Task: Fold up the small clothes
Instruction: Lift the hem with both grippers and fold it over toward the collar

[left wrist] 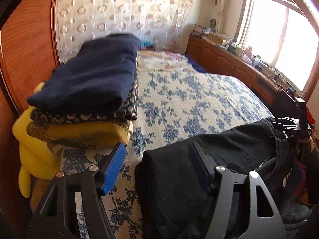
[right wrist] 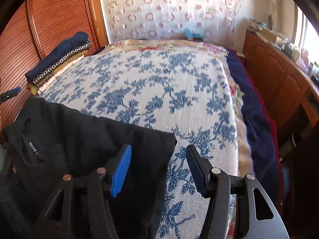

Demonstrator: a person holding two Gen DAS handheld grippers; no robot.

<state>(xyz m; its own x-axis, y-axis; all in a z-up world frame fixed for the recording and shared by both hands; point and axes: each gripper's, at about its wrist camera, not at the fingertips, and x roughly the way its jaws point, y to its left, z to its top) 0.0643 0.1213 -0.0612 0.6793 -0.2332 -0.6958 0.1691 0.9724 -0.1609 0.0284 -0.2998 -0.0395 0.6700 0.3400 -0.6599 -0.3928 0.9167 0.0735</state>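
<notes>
A black garment [left wrist: 239,149] lies folded over on the bed near its front edge, its neck label showing in the right wrist view. My left gripper [left wrist: 157,149] is open over the garment's left edge, with the cloth reaching into the gap between its fingers and no pad pressing on it. My right gripper [right wrist: 159,149] is open at the black garment's [right wrist: 79,129] right edge, one blue pad [right wrist: 121,169] above the cloth and the other over the bedcover. A stack of folded clothes [left wrist: 89,79], navy on top, sits at the bed's left side.
The bed [right wrist: 159,83] has a white cover with blue flowers. A wooden wardrobe [right wrist: 55,14] stands close on the left, with a yellow soft thing [left wrist: 33,155] by the stack. A cluttered wooden cabinet [left wrist: 229,59] under a window runs along the right.
</notes>
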